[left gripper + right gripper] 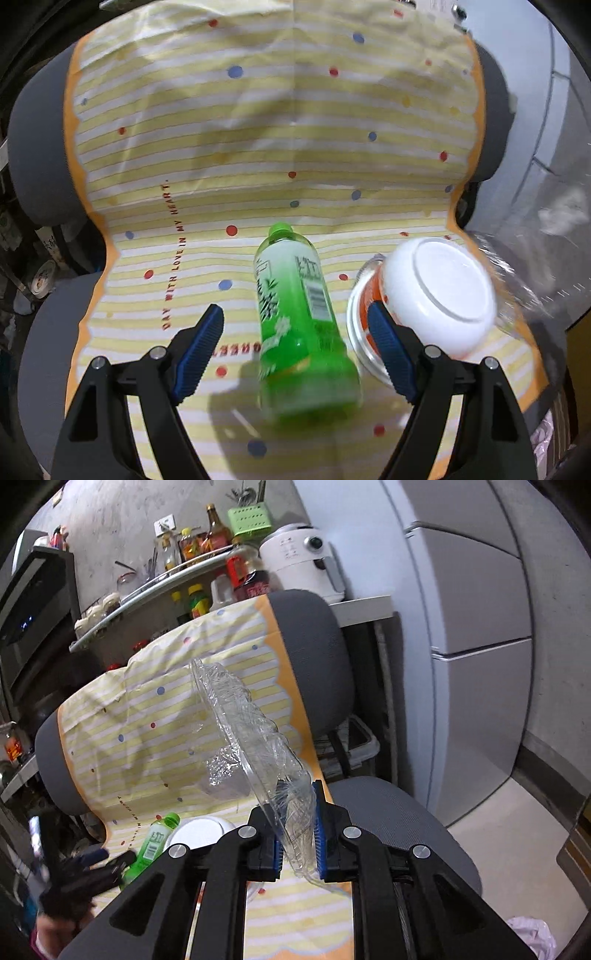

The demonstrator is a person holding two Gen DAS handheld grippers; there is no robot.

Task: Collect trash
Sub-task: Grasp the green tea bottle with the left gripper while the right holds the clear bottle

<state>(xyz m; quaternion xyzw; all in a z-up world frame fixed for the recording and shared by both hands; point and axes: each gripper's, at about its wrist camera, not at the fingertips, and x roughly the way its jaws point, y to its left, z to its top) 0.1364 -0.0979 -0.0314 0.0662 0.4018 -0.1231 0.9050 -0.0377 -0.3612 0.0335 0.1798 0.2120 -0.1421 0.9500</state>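
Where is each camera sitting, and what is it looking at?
Left wrist: rides the open left gripper, looking down at a green plastic bottle lying on the striped yellow cloth.
Right wrist: rides the right gripper, jaws shut on a clear plastic tray, facing the grey chair.
Shared: bottle, white bowl, cloth.

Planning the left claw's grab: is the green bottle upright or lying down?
Lying down. The green bottle rests on its side on the striped cloth, cap pointing toward the chair back, beside the overturned white bowl.

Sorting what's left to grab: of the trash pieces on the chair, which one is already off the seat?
The clear plastic container, clamped in the right gripper and lifted. The green bottle and the white bowl lie on the striped cloth.
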